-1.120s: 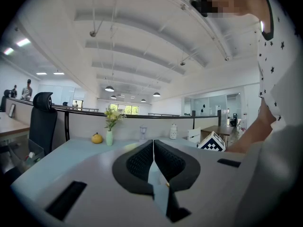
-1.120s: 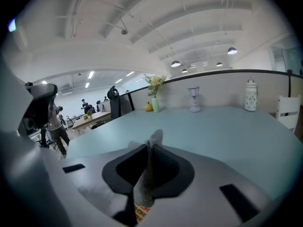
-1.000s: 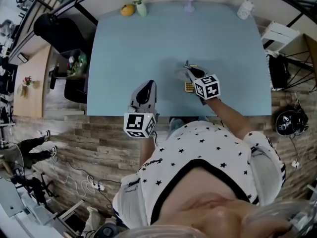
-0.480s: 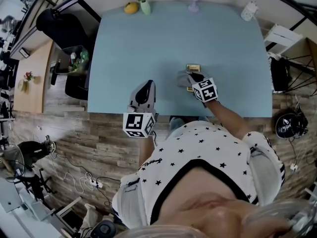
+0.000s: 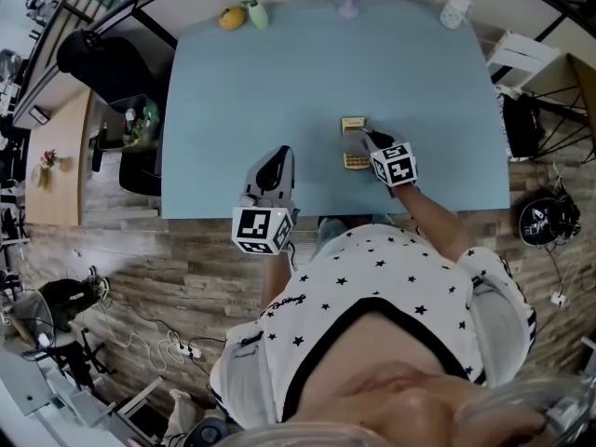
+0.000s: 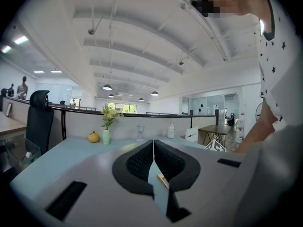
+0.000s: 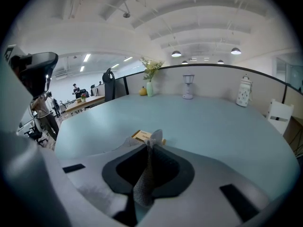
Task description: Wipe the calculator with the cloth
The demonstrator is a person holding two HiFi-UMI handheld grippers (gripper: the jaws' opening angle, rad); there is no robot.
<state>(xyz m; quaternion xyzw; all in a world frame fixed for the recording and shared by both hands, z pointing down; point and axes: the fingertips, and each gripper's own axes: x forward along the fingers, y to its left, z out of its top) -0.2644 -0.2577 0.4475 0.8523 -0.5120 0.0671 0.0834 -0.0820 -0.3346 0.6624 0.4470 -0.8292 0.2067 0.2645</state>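
**R gripper (image 5: 366, 138) on cloth (image 7: 142, 183), at calculator (image 5: 353, 123)**

Table (image 5: 251, 91): lots of free room left & far. Calculator sits right of centre, off the near edge.
Count: 1 calculator, 1 cloth. Far edge: 1 vase (image 5: 258, 13), 1 yellow fruit (image 5: 233, 18), 1 glass (image 5: 347, 6), 1 jar (image 5: 453, 9).
My R tongs pinch the cloth over the calculator's middle. L gripper (image 6: 153, 143) clenched, empty, level at near edge.

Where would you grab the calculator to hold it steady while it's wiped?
Across its narrow width at the uncovered near end, coming straight down from above, likely with the left gripper. The calculator lies flat on the table, so only its thin side edges offer a pinch, and the cloth in the right gripper covers its middle.
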